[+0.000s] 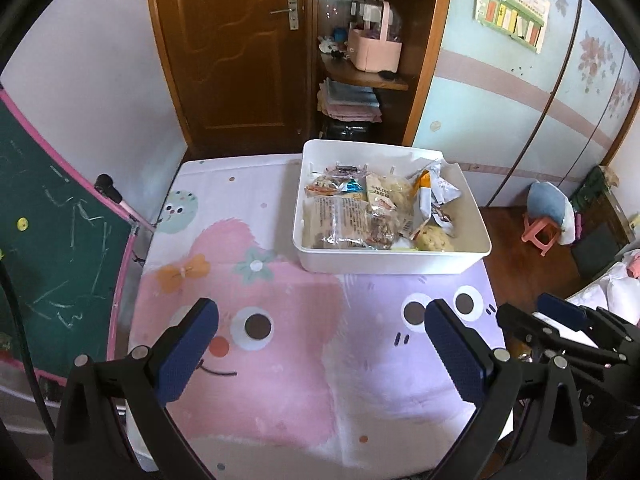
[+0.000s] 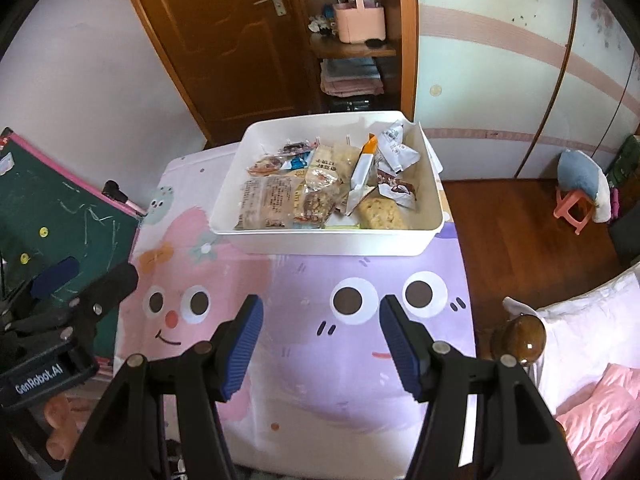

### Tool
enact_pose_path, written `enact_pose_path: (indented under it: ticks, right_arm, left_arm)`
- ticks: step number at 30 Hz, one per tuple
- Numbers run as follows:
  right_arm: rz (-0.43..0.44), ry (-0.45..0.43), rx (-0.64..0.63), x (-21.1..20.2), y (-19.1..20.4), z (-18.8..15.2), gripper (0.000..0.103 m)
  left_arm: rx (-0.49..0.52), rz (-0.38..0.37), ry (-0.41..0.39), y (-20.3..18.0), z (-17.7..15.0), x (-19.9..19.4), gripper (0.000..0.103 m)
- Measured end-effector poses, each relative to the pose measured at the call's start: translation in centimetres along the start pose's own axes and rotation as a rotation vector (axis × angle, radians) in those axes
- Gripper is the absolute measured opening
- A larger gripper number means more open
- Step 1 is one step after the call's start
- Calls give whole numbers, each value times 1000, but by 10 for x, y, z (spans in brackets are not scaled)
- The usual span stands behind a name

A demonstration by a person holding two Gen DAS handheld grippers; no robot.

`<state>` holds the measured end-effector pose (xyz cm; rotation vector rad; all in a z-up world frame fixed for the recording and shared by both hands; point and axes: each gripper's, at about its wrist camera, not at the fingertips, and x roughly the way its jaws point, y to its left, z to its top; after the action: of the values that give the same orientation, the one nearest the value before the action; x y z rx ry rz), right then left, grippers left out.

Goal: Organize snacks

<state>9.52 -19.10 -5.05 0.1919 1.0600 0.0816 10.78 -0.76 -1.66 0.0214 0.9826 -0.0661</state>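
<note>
A white bin (image 1: 316, 152) (image 2: 430, 228) holding several wrapped snacks (image 1: 360, 212) (image 2: 320, 188) stands at the far end of a table covered with a pink and purple cartoon cloth (image 1: 280, 380) (image 2: 320, 380). My left gripper (image 1: 322, 316) hovers open over the near part of the cloth, well short of the bin, with nothing between its blue pads. My right gripper (image 2: 320, 308) is also open and empty above the purple face on the cloth. Each gripper shows at the edge of the other's view, the right one (image 1: 540, 312) and the left one (image 2: 84, 276).
A green chalkboard (image 1: 52, 248) (image 2: 60, 216) leans at the table's left side. Behind the table are a wooden door (image 1: 232, 48) and shelves with a pink basket (image 1: 374, 52). To the right lie wood floor, a pink stool (image 2: 572, 204), a bed (image 2: 592, 360) with a wooden knob (image 2: 518, 338).
</note>
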Motion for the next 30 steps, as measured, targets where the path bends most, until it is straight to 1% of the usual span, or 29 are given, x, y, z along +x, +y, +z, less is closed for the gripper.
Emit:
enact_pose_path:
  ticks: [5,12,17,24,30]
  right_arm:
    - [3,-22,29,-25,-1,-10,61]
    - [-12,-50,14,-47,7,-24,61]
    - [-6,-49,6,-53,11,-30,61]
    - [6,-39,19,-55,12,-39,61]
    - [7,-47,18,-59,16,-43,61]
  left_arm:
    - [-7,3,-2,-2,-17,-23,102]
    - [-16,12,4,-2,-28,-36,102]
    - [-23,35,-6,2,-33,-43,102]
    - [-13,44,-8,0,-38,-49,102]
    - [-2,49,-19,0,-40,-55,102]
